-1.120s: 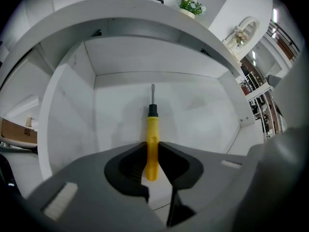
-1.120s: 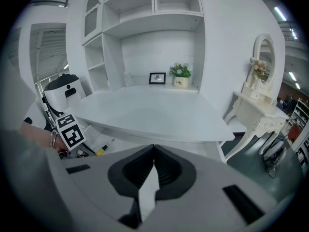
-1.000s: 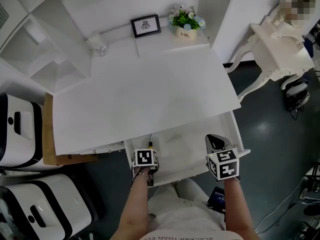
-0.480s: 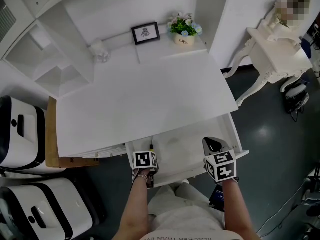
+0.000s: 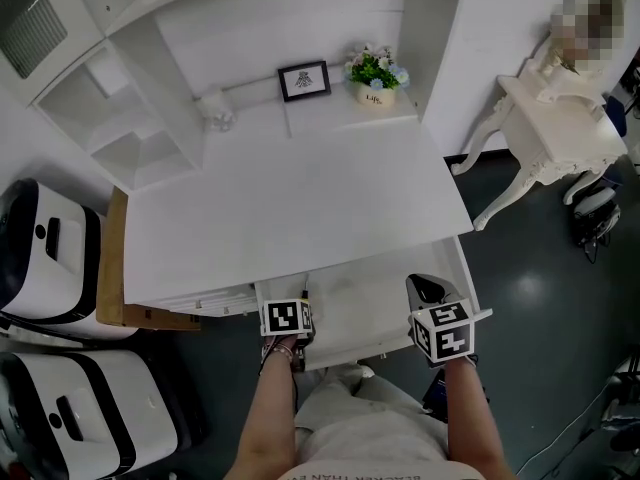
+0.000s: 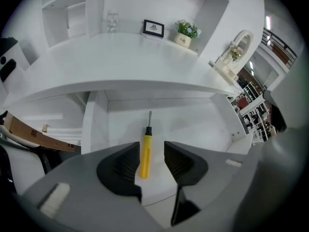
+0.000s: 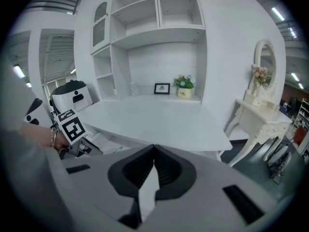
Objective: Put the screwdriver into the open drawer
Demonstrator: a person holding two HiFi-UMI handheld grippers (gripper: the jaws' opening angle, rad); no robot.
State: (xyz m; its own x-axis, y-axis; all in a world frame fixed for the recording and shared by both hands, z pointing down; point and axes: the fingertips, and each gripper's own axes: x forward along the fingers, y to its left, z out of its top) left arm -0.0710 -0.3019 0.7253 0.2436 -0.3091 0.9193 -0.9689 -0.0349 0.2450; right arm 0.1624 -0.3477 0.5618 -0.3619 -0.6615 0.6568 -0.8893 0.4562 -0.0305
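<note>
The screwdriver (image 6: 145, 150), with a yellow handle and a dark shaft, lies flat on the floor of the open white drawer (image 6: 198, 129), tip pointing towards the desk. My left gripper (image 6: 152, 162) hangs just above it with its jaws open. The handle shows in the gap between them, and the pads do not touch it. In the head view the left gripper (image 5: 288, 320) is over the drawer's (image 5: 365, 313) front left corner. My right gripper (image 5: 432, 306) is over the drawer's front right part. Its jaws (image 7: 153, 166) are shut with nothing in them.
The white desk top (image 5: 300, 208) overhangs the drawer's back. A framed picture (image 5: 304, 80) and a flower pot (image 5: 375, 72) stand at its rear. A white dressing table (image 5: 560, 128) stands to the right, white machines (image 5: 45, 268) and a brown board (image 5: 112, 268) to the left.
Both grippers have lifted a little over the drawer's front edge. The yellow handle seen ahead of the left gripper earlier is now hidden behind its marker cube in the head view.
</note>
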